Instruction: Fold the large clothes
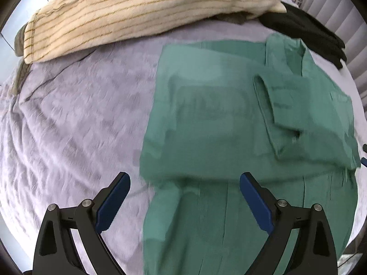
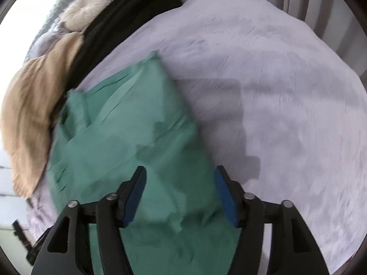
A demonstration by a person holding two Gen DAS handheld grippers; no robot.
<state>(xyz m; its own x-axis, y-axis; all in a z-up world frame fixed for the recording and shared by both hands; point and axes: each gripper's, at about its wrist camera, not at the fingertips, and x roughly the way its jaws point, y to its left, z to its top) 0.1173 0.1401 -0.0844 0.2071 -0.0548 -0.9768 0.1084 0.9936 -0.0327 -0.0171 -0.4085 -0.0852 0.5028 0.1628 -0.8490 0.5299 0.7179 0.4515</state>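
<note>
Green fabric: a green button-up cotton shirt [image 1: 229,126] lies flat on the lilac bedspread [image 1: 68,114], partly folded, one cuffed sleeve laid across the body.
Shirt axis: long axis runs away from both cameras; collar at the far end, hem at the near end.
Left gripper [image 1: 184,197]: jaws wide apart, nothing clamped; hovers over the shirt's near left edge.
Right gripper [image 2: 180,192]: jaws apart; shirt cloth below and between the blue pads [image 2: 135,197], contact unclear in blur.
Surroundings: cream striped blanket [image 1: 137,11] and black folded garment [image 1: 305,29] beyond the collar end.
</note>
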